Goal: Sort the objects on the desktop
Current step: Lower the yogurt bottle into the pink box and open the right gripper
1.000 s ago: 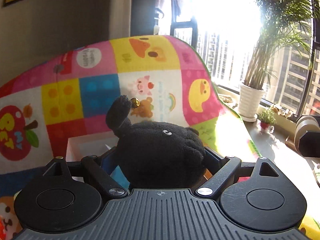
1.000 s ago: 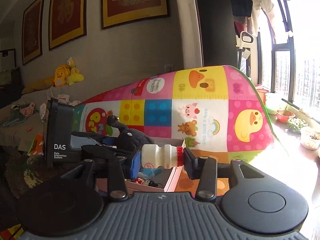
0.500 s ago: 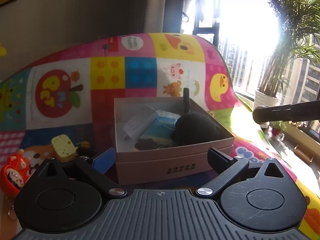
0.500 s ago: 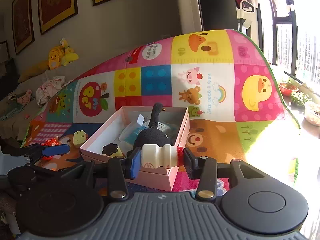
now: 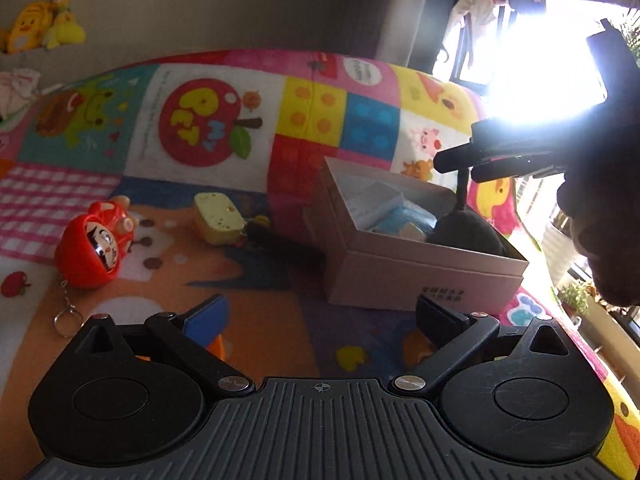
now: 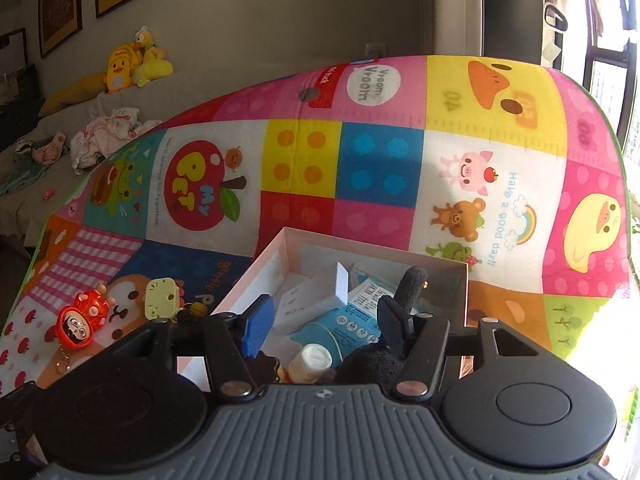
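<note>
Now the right gripper (image 6: 320, 330) hangs over the box (image 6: 464, 292), jaws opening, small white bottle (image 6: 311, 362) lying loose just below between them, beside the black plush (image 6: 376, 360) and paper packets (image 6: 320, 300). Left gripper (image 5: 320, 312) is spread wide, nothing in it. Ahead and left of it: red daruma keychain (image 5: 94, 246), farther on a yellow charm (image 5: 218, 218). Both look light and hard, probably slick; pinch the daruma across its round body, not the chain.
</note>
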Available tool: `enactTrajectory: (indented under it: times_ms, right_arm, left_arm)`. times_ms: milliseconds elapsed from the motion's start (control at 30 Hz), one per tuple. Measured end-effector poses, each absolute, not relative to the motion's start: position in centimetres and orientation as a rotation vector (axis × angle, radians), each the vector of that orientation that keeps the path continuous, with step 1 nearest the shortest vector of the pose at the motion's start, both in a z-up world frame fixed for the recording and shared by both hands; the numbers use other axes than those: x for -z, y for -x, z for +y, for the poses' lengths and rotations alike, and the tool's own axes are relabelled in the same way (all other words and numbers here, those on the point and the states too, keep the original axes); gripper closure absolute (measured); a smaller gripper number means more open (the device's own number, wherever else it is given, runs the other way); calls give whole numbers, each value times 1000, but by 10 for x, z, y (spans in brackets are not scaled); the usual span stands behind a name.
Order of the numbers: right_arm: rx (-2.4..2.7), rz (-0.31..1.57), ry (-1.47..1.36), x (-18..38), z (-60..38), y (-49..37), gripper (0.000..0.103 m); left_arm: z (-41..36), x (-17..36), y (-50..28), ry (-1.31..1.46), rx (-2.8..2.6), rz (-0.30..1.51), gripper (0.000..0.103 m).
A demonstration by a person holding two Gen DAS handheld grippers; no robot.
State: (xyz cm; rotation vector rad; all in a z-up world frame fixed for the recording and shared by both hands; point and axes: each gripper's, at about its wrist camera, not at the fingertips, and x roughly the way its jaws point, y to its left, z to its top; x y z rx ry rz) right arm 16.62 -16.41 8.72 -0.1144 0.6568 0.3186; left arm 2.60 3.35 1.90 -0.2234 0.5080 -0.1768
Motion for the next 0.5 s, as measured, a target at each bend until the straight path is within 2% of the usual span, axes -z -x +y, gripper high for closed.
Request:
enactTrajectory:
  times_ms: [300,333,500]
  right_arm:
    - [-153,979,-28,-60,-155,-278,45]
    - [-143,1013,-62,-55,-157,-287,39]
    - [-100,1107,-76,-40,-151,-308,23]
  left_arm:
    - [34,-20,-22,246,207,486,1]
    - [36,-19,-22,250,203,485,1]
    - [42,-19,-24,276,189,491,1]
